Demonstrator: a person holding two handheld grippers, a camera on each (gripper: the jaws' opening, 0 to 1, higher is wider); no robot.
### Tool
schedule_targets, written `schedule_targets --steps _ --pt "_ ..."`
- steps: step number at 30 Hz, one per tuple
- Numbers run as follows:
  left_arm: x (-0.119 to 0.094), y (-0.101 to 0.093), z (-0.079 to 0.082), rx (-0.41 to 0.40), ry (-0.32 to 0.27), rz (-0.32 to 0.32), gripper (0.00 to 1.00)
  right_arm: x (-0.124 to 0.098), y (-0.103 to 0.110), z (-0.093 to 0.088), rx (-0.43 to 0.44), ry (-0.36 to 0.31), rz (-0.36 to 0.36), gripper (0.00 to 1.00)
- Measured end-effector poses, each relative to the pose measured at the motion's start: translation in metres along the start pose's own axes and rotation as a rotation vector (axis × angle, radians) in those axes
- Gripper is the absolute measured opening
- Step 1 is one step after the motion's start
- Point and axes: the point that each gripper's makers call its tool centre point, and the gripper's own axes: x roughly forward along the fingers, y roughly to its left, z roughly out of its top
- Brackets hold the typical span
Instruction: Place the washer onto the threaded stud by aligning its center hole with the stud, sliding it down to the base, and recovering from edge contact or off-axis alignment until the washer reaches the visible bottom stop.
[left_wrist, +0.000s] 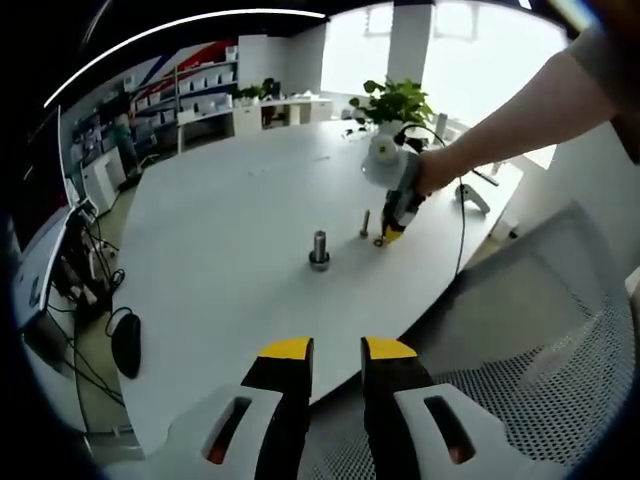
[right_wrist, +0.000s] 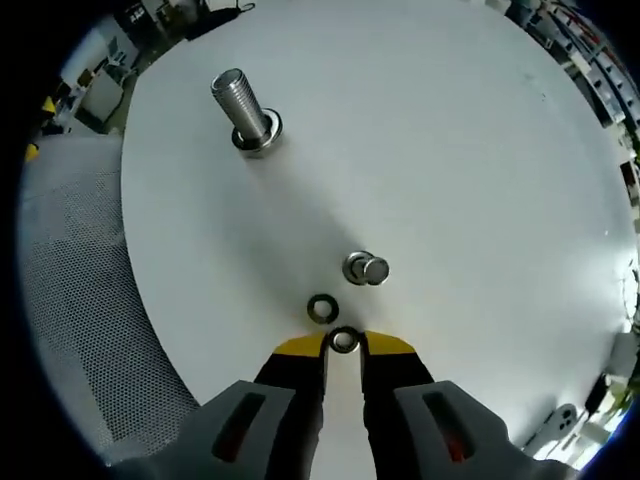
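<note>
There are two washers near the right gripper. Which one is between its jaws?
The washer at the right gripper's yellow tips is held. The other washer lies flat on the table, closer to the small stud.

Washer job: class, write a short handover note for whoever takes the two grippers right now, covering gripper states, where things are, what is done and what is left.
Right gripper: down at the white table, jaws shut on a washer at their tips.
Left gripper: held back off the table edge, jaws slightly apart, holding nothing.
Small stud: upright just ahead of the right gripper, nothing on it.
Second washer: flat on the table between the jaws and that stud.
Large stud: farther off, with a ring at its base.
Done: washer gripped. Left: align the hole over the stud and slide it to the base.
</note>
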Motion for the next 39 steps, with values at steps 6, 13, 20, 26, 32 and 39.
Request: schedule_targets --steps 6,13,20,26,32,39 --pt "0.000 0.000 0.000 -0.001 0.001 -0.001 0.16 -0.001 0.000 -0.001 0.070 -0.058 -0.031 0.15" --pt "0.000 0.000 0.001 0.000 -0.004 -0.003 0.16 -0.002 0.001 -0.001 0.119 -0.147 -0.053 0.14" --pt "0.001 -0.001 0.000 0.004 -0.002 -0.013 0.16 -0.002 0.001 -0.001 0.145 -0.202 -0.096 0.14" --pt "0.000 -0.003 0.001 0.005 -0.005 -0.018 0.16 -0.003 -0.002 -0.003 0.235 -0.229 -0.085 0.14" --pt "0.000 -0.003 0.002 0.008 -0.007 -0.023 0.16 -0.013 -0.004 0.001 0.241 -0.262 -0.093 0.14" --pt "-0.001 -0.004 0.002 0.009 -0.014 -0.024 0.16 -0.029 -0.009 0.010 0.228 -0.302 -0.112 0.14"
